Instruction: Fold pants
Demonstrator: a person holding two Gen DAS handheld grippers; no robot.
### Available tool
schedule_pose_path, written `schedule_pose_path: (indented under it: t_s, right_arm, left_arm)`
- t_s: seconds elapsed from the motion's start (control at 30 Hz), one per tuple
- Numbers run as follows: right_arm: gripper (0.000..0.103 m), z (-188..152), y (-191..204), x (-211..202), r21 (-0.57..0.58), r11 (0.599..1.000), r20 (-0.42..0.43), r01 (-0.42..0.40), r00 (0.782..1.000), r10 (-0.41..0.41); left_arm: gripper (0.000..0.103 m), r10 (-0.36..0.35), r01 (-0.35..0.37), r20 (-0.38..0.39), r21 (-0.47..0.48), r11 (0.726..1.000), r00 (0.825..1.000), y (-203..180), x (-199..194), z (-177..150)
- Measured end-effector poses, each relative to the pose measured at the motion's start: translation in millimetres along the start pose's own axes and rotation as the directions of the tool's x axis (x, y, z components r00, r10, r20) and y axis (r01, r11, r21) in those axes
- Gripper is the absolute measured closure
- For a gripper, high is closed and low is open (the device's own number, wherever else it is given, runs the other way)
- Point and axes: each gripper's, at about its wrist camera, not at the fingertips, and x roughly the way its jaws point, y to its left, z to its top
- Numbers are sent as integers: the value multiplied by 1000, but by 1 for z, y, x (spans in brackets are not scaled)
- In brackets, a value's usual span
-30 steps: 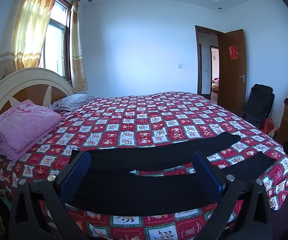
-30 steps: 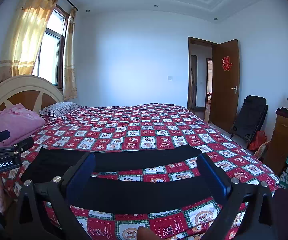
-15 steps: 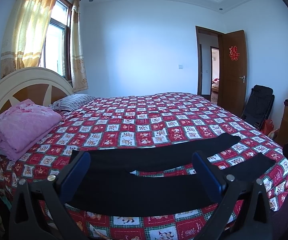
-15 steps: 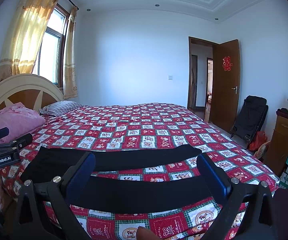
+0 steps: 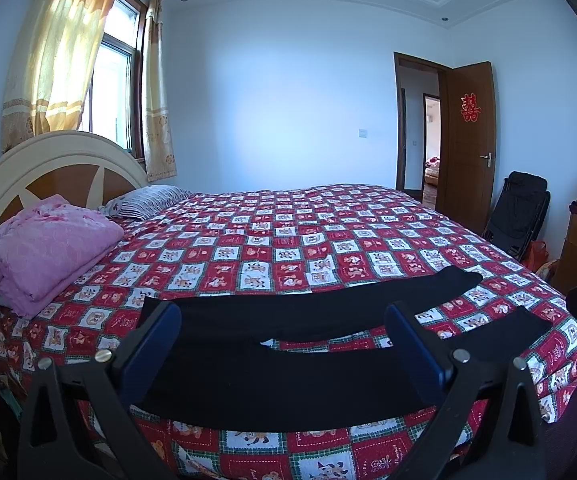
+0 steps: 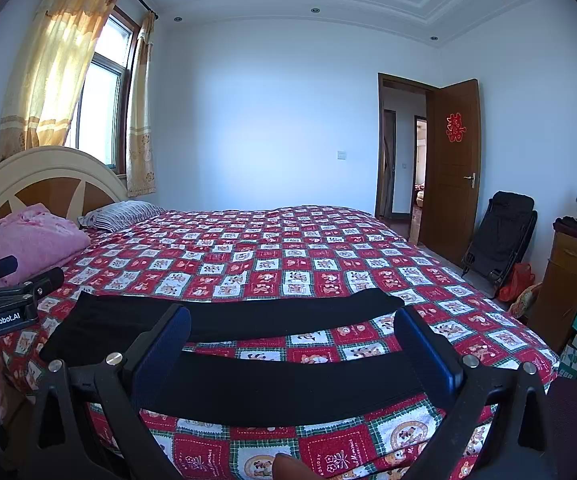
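Observation:
Black pants (image 5: 288, 376) lie flat across the near edge of the bed, waist to the left, both legs spread apart toward the right. They show in the right wrist view (image 6: 288, 384) too. My left gripper (image 5: 282, 320) is open and empty, held above the pants near the waist side. My right gripper (image 6: 292, 324) is open and empty, held above the legs. The left gripper's body (image 6: 4, 300) shows at the left edge of the right wrist view.
The bed carries a red checked quilt (image 5: 288, 240), a folded pink blanket (image 5: 44, 248) and a striped pillow (image 5: 148, 200) by the headboard (image 5: 48, 160). A black folding chair (image 5: 520, 212), a wooden cabinet (image 6: 572, 276) and boxes stand at the right. The door (image 5: 468, 140) is open.
Both views have shifted very slightly. The pants and both open grippers are as before.

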Motion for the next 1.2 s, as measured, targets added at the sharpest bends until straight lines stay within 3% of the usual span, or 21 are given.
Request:
schedule_pose_path:
  t_s: [1.2]
  right_arm:
    - [1,-5,2,7,-16,1000,-22,-4,1000,3]
  left_arm:
    - [0,0,0,-16,6,1000,1000,5,3,-11]
